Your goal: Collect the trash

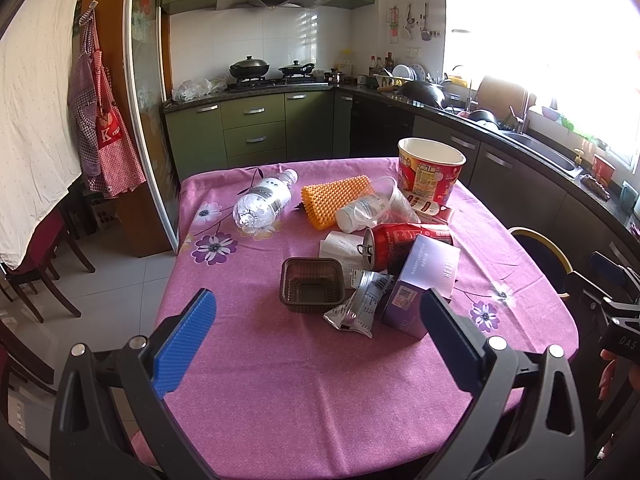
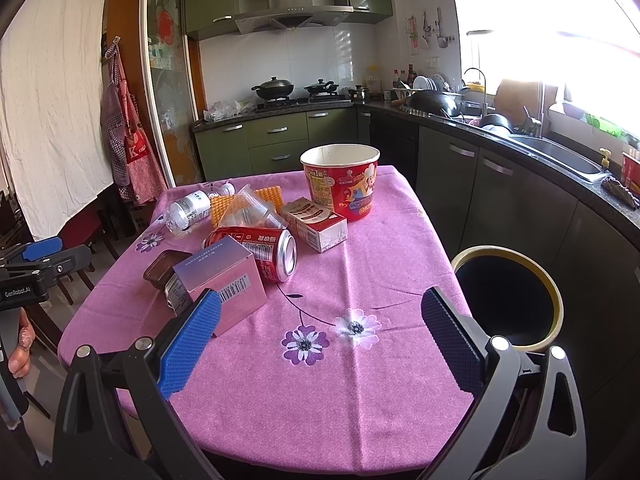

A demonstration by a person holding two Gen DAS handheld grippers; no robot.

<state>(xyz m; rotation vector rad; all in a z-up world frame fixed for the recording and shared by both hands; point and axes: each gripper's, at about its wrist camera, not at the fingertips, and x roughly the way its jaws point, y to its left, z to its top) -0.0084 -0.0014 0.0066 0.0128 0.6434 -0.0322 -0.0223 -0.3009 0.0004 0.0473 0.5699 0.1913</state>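
- My left gripper (image 1: pixel 316 340) hangs over the near edge of the table, blue pads spread wide and holding nothing; my right gripper (image 2: pixel 320 340) is the same, wide apart and empty.
- The bin (image 2: pixel 552 304) stands on the floor just beside the table's right edge, its dark mouth open, so I judge the right side has the short carry.
- Nearest trash is the lilac box (image 1: pixel 424 284), tilted against the red can (image 1: pixel 404 246); beside it lie a silver wrapper (image 1: pixel 360 304) and a brown plastic tray (image 1: pixel 312 286).
- To start well, I would take the box first, across its narrow faces, lifting straight up so the can resting against it does not roll.
- Farther off: a paper roll (image 1: pixel 340 246), a clear cup (image 1: pixel 384 204), an orange mesh sleeve (image 1: pixel 336 200), a crushed water bottle (image 1: pixel 264 202), a small carton (image 2: pixel 314 224) and the upright noodle tub (image 1: pixel 430 174).
- The pink flowered tablecloth (image 1: pixel 280 380) is soft and creased; a low scoop could drag it, so I would pinch from above.
- Beyond: green cabinets, a stove with pans, a sink under a glaring window.
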